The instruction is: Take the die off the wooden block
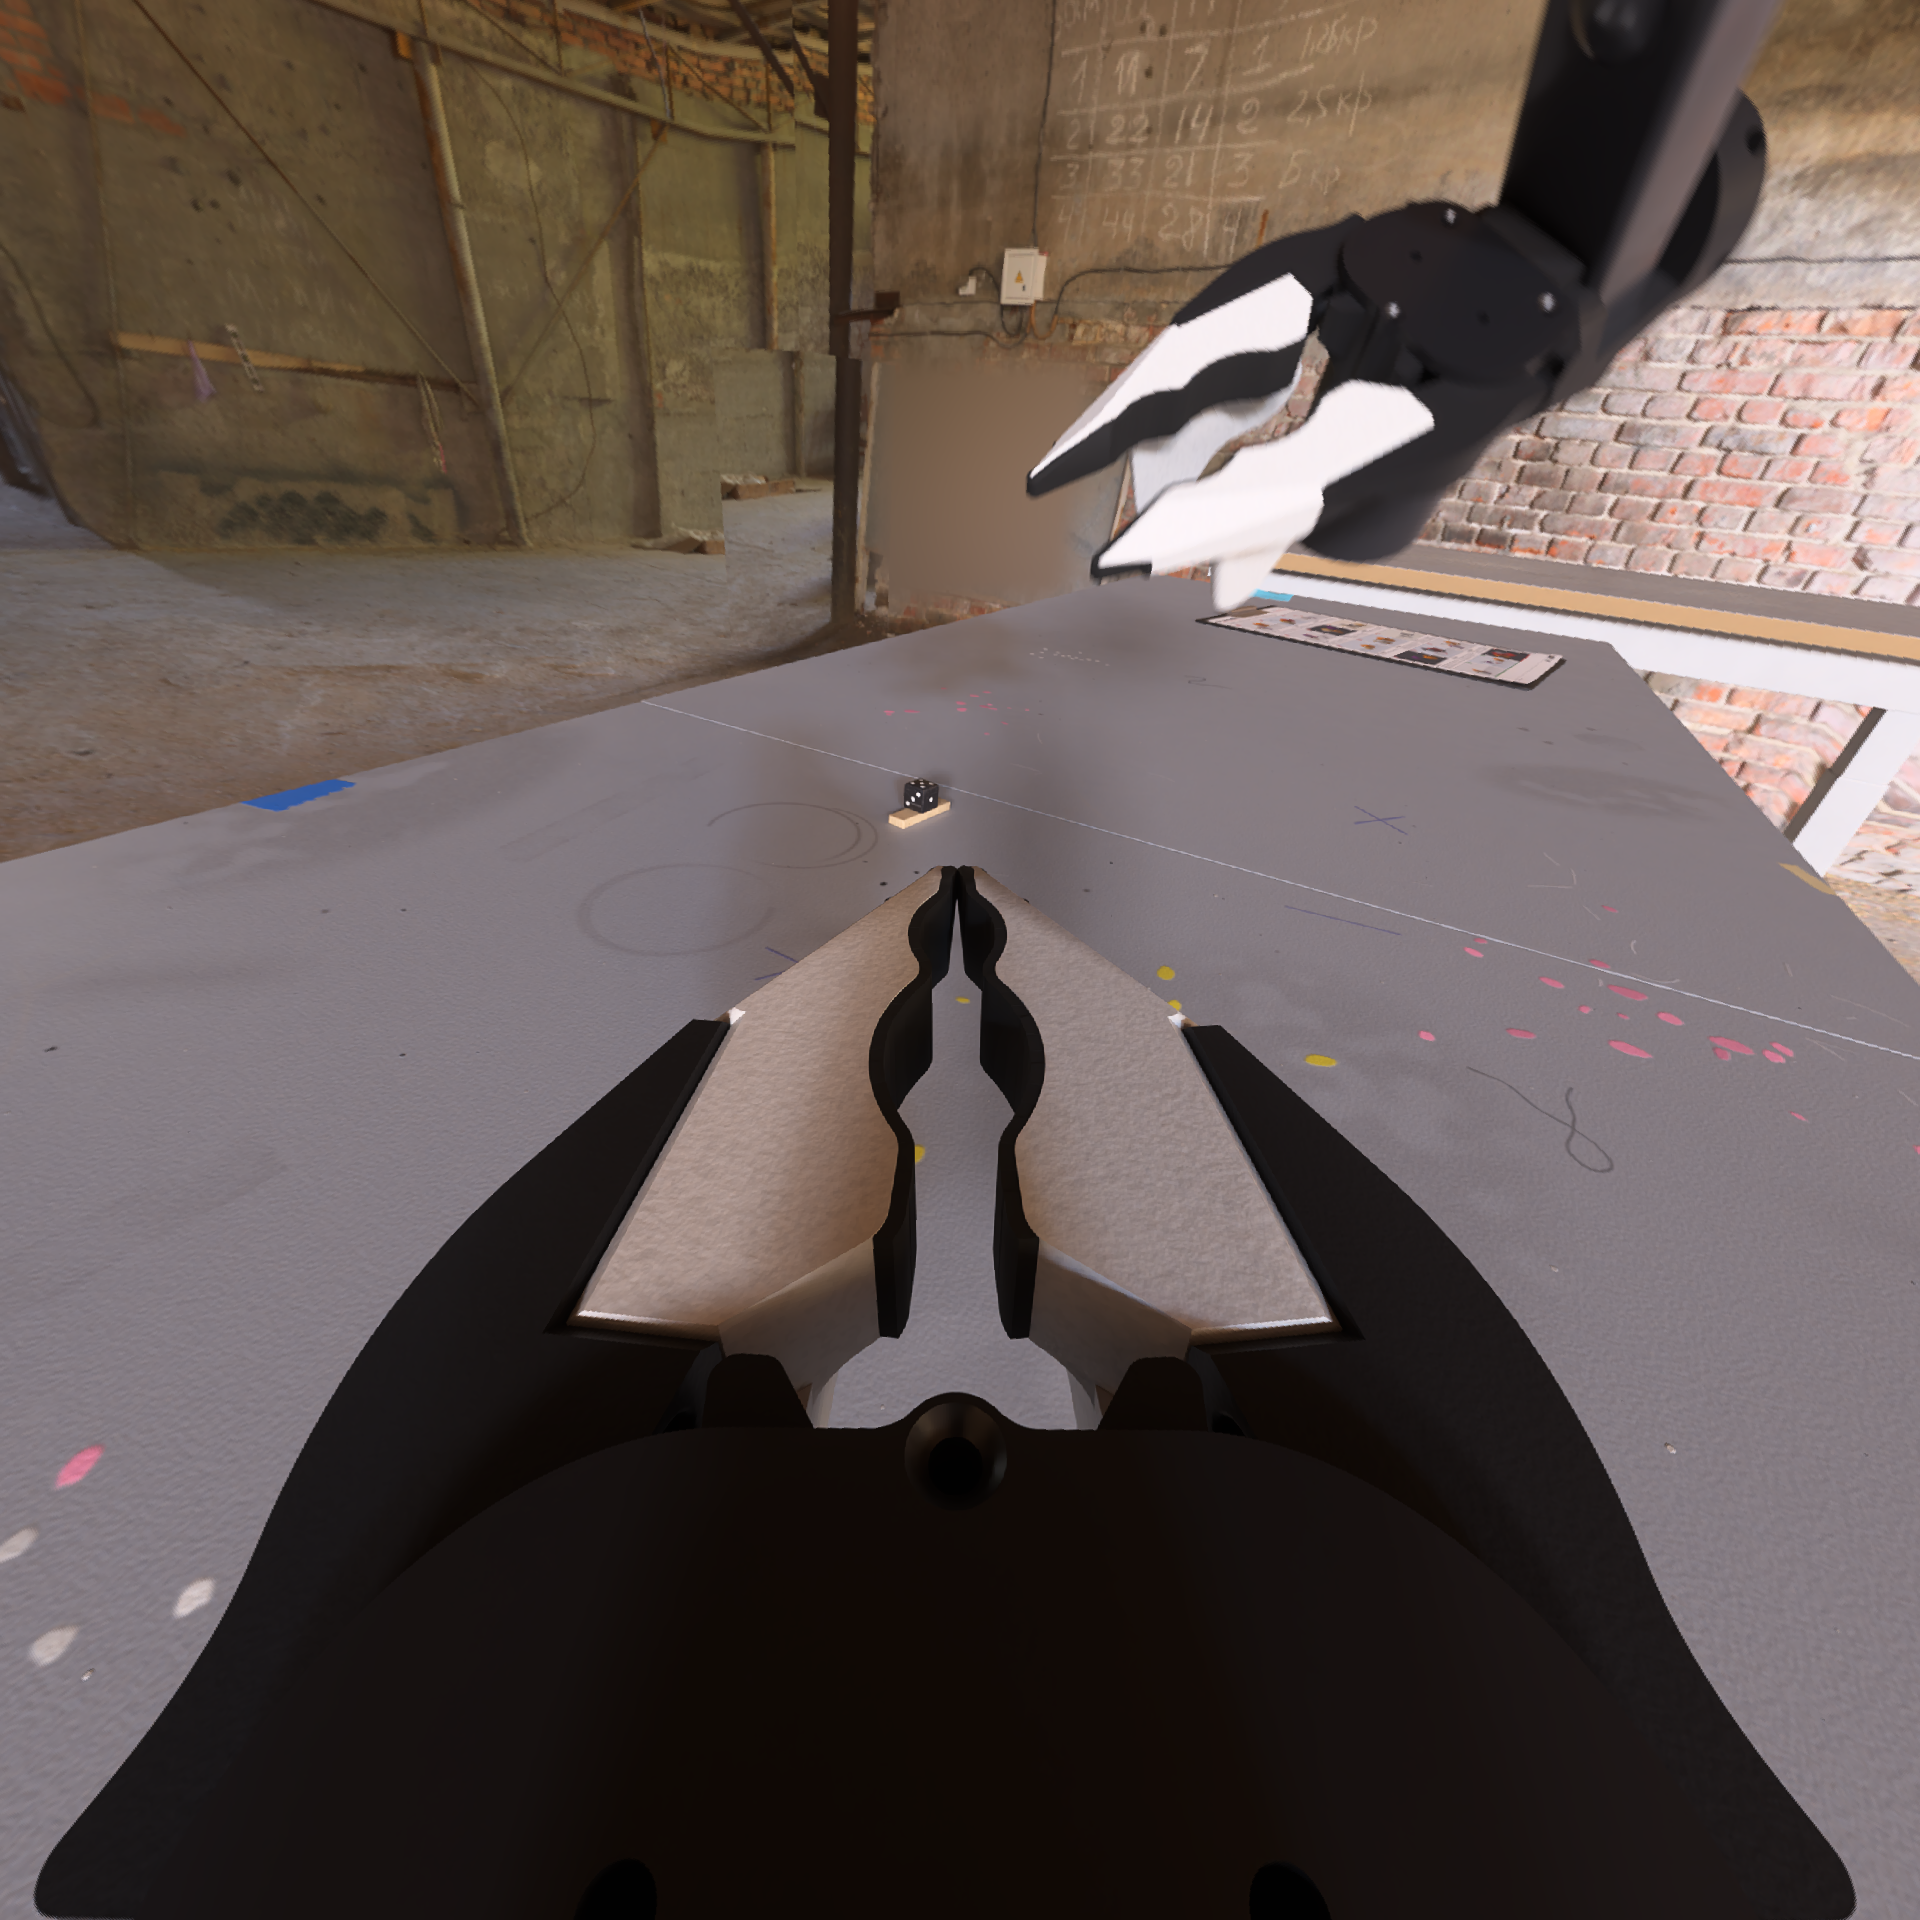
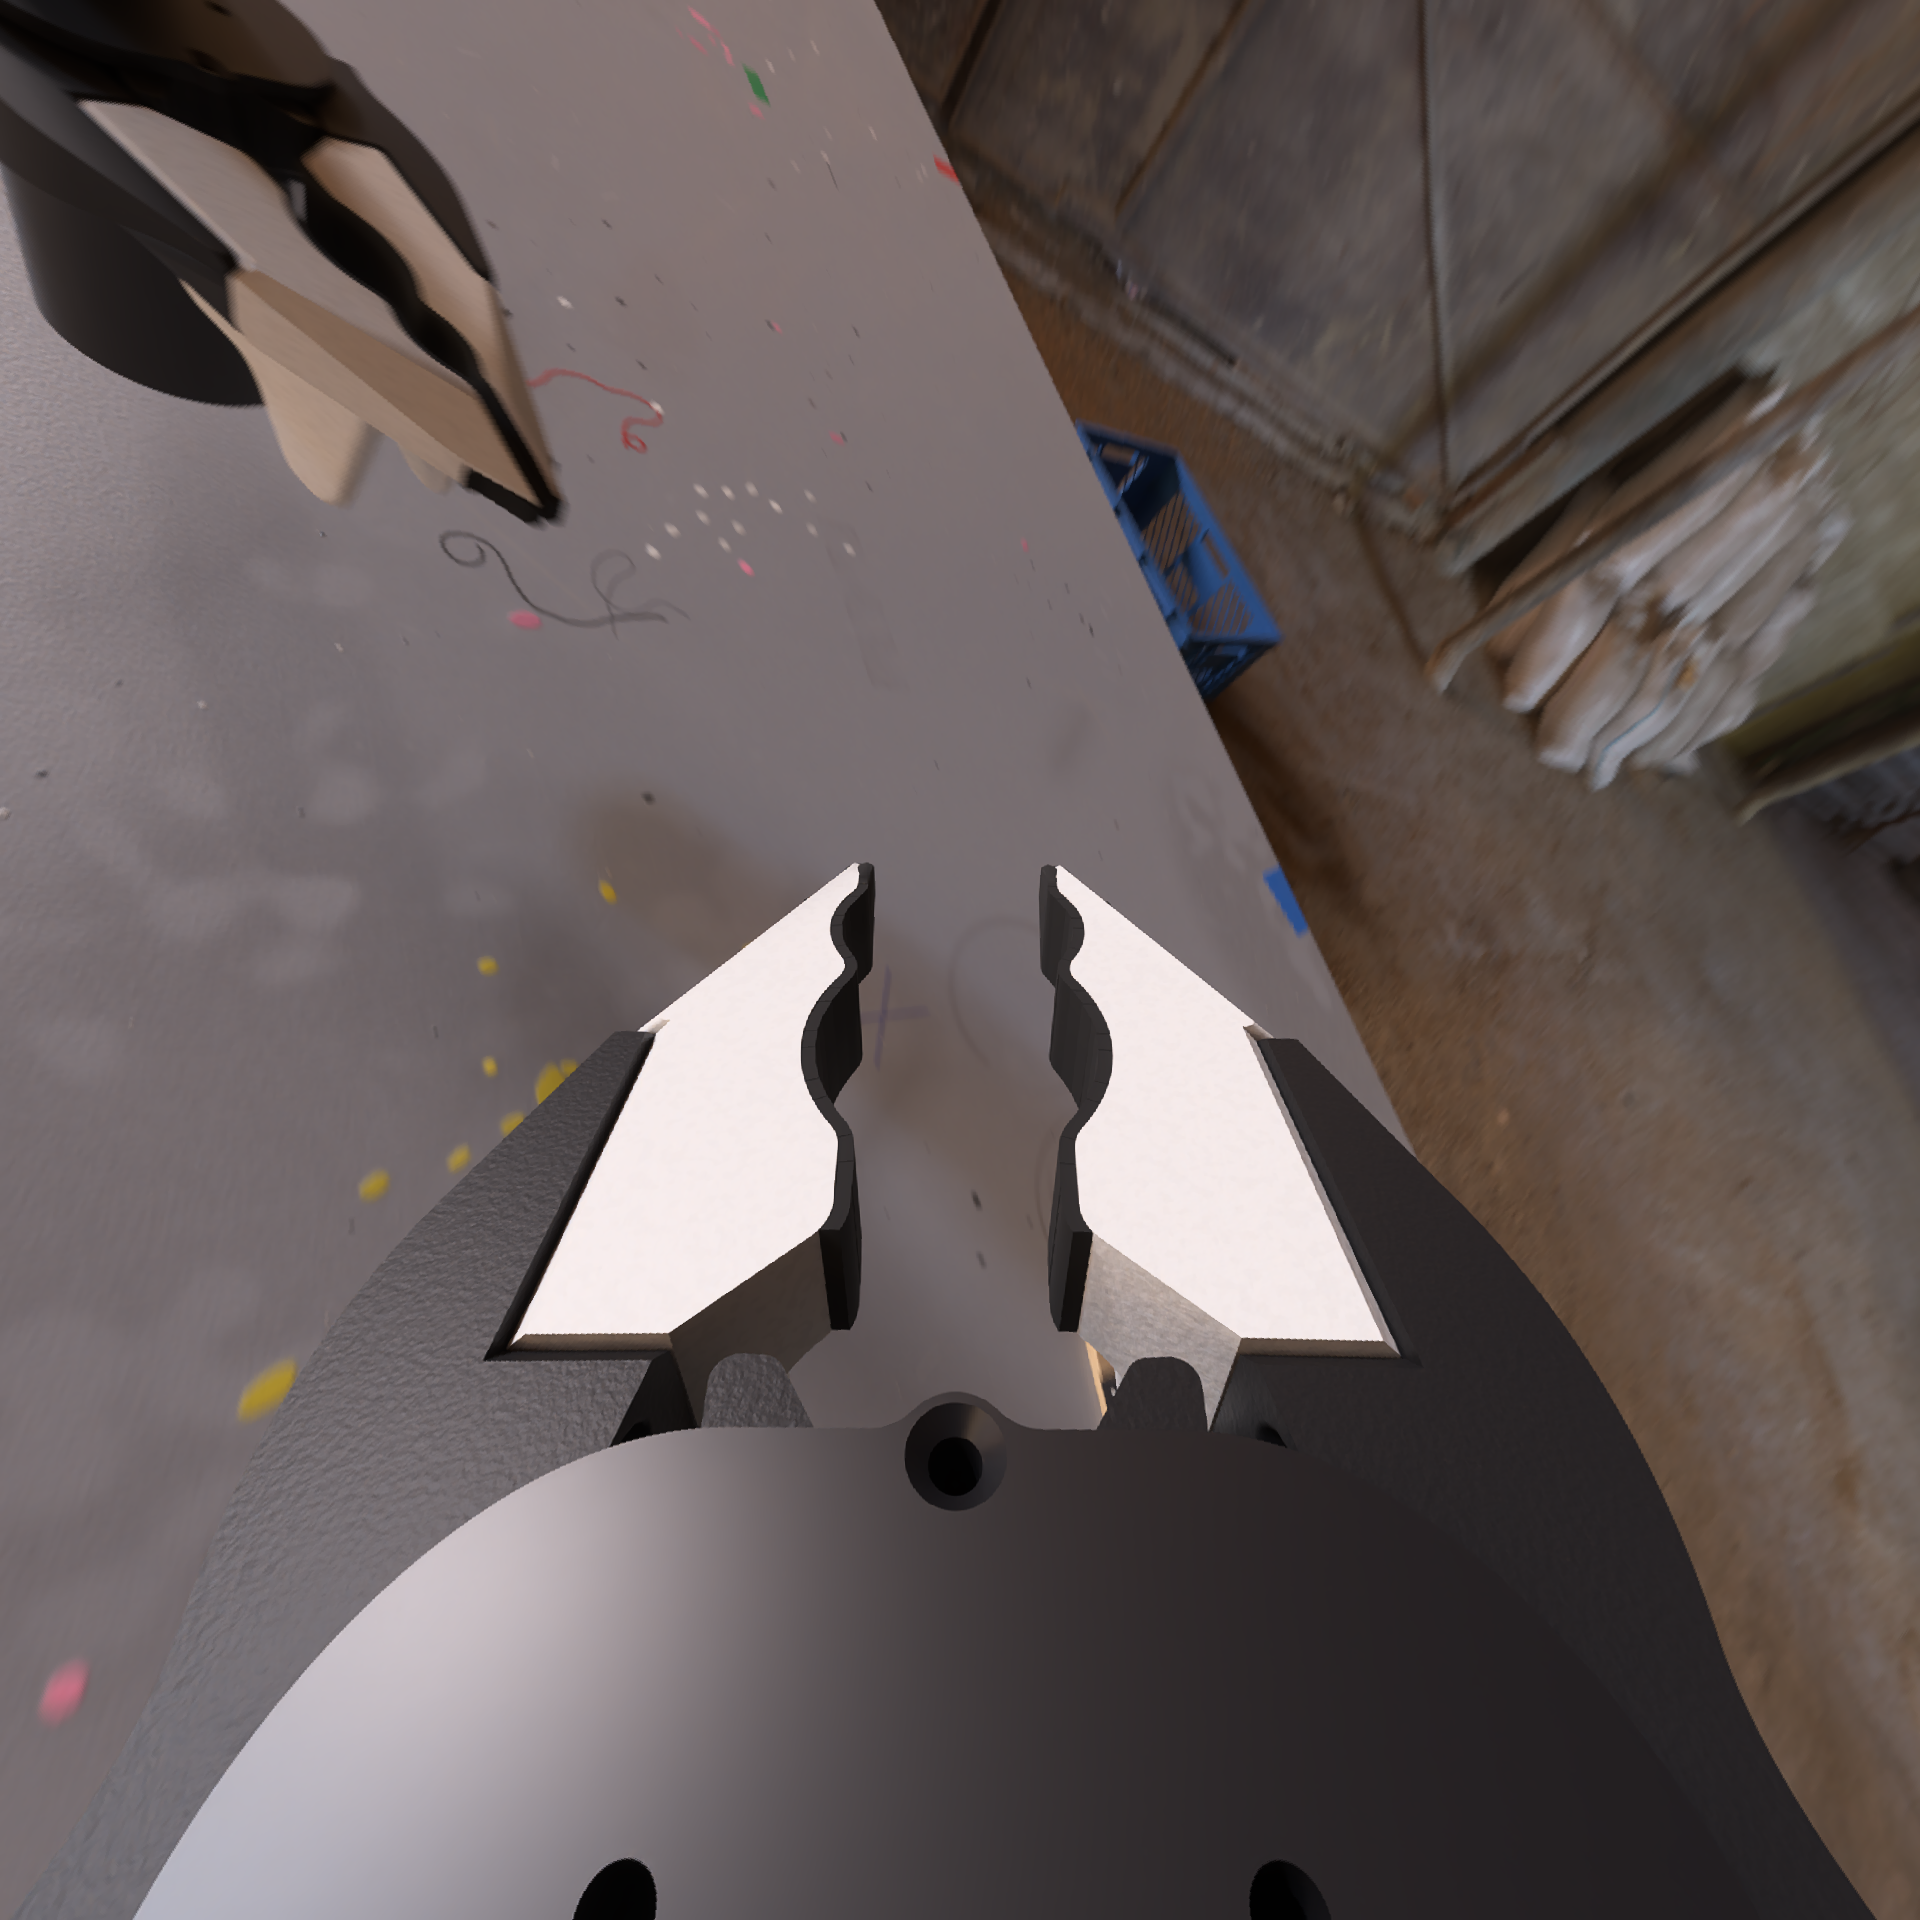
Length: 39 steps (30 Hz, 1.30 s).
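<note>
A small black die point(image 1: 920, 795) with white pips sits on a thin, flat wooden block point(image 1: 921, 816) on the grey table point(image 1: 312, 1039), just beyond my left fingertips. My left gripper point(image 1: 955, 873) is shut and empty, low over the table and pointing at the block. My right gripper point(image 2: 956, 883) is open and empty; in the left wrist view it hangs high at the upper right point(image 1: 1081, 530), well above and to the right of the die. The die does not show in the right wrist view, only a sliver of light wood point(image 2: 1091, 1387) behind the right finger.
The table is flecked with pink and yellow paint point(image 1: 1621, 1023) and pen marks. A printed sheet point(image 1: 1382, 644) lies at the far right. Blue tape point(image 1: 296, 795) marks the left edge. A blue crate point(image 2: 1184, 566) stands on the floor beyond the table edge. The left gripper shows in the right wrist view point(image 2: 520, 488).
</note>
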### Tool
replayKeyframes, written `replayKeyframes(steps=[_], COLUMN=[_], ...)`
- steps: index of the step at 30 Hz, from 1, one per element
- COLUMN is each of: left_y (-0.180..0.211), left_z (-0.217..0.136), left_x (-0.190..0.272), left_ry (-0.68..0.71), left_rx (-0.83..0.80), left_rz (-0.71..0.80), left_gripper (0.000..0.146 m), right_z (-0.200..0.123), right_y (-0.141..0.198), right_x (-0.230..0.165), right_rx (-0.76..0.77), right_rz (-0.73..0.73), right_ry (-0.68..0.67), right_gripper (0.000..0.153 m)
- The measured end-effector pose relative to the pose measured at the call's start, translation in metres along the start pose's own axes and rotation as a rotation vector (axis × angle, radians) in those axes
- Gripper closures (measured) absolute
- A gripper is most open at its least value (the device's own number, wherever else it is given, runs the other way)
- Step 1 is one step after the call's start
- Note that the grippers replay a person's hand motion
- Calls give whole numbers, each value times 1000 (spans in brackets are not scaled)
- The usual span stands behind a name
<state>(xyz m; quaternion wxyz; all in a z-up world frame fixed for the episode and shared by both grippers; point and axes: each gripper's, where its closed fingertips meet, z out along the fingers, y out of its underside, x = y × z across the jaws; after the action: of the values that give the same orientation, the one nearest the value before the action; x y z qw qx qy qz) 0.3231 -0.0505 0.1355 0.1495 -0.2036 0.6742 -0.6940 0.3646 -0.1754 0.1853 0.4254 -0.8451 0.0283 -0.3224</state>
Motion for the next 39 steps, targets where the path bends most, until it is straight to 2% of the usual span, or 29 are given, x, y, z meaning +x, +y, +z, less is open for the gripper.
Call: replayKeyframes(steps=[2, 4, 8, 10, 13, 15, 19, 23, 25, 28, 29, 31, 34, 36, 39], left_y=[-2, -4, -7, -9, -9, -9, -6, -5, -6, -10, -11, -13, -16, -17, -19], left_z=[-1, -2, -4, -5, -7, -7, -6, -7, -8, -10, -10, -11, -13, -15, -17], left_x=[-1, -2, -3, -3, -4, -5, -6, -7, -8, -9, -9, -8, -9, -10, -12], left_ry=[-7, -13, -21, -21, -26, -26, -24, -26, -30, -31, -31, -30, -37, -43, -50], left_rx=[9, 19, 29, 37, 44, 47, 46, 45, 48, 63, 68, 78, 89, 93, 104], left_rz=[1, -1, 0, 6, 17, 19, 18, 16, 13, 6, 3, 0, 5, 8, -1], left_gripper=[146, 146, 146, 146, 146, 146, 146, 146, 146, 146, 146, 146, 146, 146, 146], right_z=[-23, -38, -46, -42, -25, -8, 25, 38, 38, 35, 33, 31, 26, 15, -12], right_y=[17, 50, 153, 200, 238, 245, 248, 259, 259, 260, 261, 263, 261, 247, 209], right_x=[33, 72, 123, 132, 118, 105, 90, 76, 72, 68, 68, 69, 83, 101, 135], right_rx=[-61, -179, -581, -745, -810, -794, -789, -833, -822, -821, -826, -843, -827, -759, -606], right_rz=[56, 84, 140, 102, -7, -43, -64, -22, 46, 101, 113, 117, 107, 133, 157], right_ry=[-20, 4, -82, -162, -356, -428, -459, -523, -556, -600, -596, -578, -476, -387, -227], right_gripper=[122, 128, 131, 130, 125, 119, 105, 103, 108, 137, 137, 137, 137, 137, 136])
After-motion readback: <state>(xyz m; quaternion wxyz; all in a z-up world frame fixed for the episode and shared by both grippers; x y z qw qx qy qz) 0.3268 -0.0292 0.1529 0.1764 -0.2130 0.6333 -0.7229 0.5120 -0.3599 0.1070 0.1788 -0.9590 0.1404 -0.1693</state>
